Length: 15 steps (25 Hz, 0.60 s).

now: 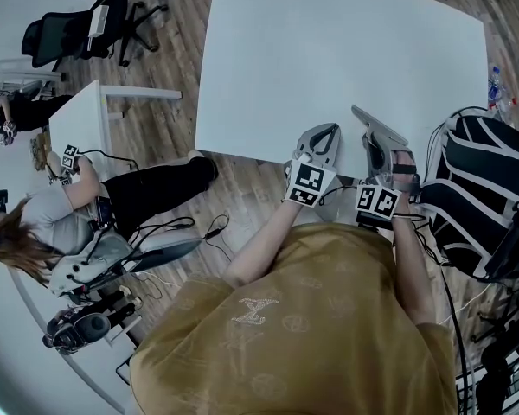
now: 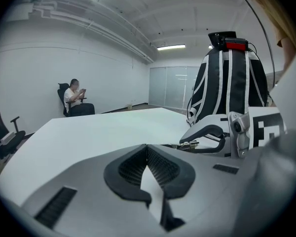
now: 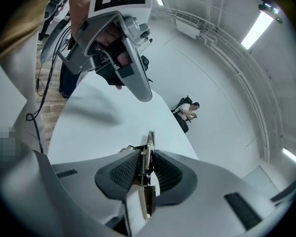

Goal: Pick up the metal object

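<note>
Closest to me, the ribbed pads of my right gripper point(image 3: 147, 174) press from both sides on the metal object point(image 3: 147, 157). It is a thin, brass-coloured piece with a small coil spring, standing on edge between them and poking out past the tips. The jaws are partly closed, as far as the piece lets them. My left gripper point(image 2: 148, 169) is closed tip to tip with nothing in it, and rests just beside the right one at the near edge of the white table point(image 1: 329, 50). So the grasp looks made. I cannot tell whether the piece has left the tabletop, since it sits low over the surface. What I judge is left is a clean lift straight up, keeping the thin piece from twisting in the pads.
</note>
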{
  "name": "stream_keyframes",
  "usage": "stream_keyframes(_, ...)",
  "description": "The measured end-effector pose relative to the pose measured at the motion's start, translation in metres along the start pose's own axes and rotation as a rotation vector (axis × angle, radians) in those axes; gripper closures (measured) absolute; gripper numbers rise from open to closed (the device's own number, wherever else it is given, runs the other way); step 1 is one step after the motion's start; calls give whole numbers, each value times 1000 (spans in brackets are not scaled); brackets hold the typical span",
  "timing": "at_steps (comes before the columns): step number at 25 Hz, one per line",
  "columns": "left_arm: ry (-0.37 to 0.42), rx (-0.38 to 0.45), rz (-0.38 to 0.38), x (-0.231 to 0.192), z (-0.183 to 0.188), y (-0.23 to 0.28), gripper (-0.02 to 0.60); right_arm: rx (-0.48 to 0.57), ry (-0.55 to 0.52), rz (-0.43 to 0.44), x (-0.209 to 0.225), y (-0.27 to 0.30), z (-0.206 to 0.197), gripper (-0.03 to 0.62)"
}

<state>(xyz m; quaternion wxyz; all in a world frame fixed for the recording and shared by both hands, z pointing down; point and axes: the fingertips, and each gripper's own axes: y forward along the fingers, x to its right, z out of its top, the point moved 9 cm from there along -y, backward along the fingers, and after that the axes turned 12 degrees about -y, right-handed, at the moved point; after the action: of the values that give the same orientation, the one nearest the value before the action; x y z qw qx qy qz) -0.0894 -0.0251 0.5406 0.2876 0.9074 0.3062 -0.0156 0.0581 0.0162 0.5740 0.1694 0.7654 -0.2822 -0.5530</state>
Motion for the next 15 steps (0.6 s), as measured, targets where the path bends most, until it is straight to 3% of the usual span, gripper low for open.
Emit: stream_keyframes(15,1,74,32,8,15,4,589,11,124,-83,33,-20,3,503)
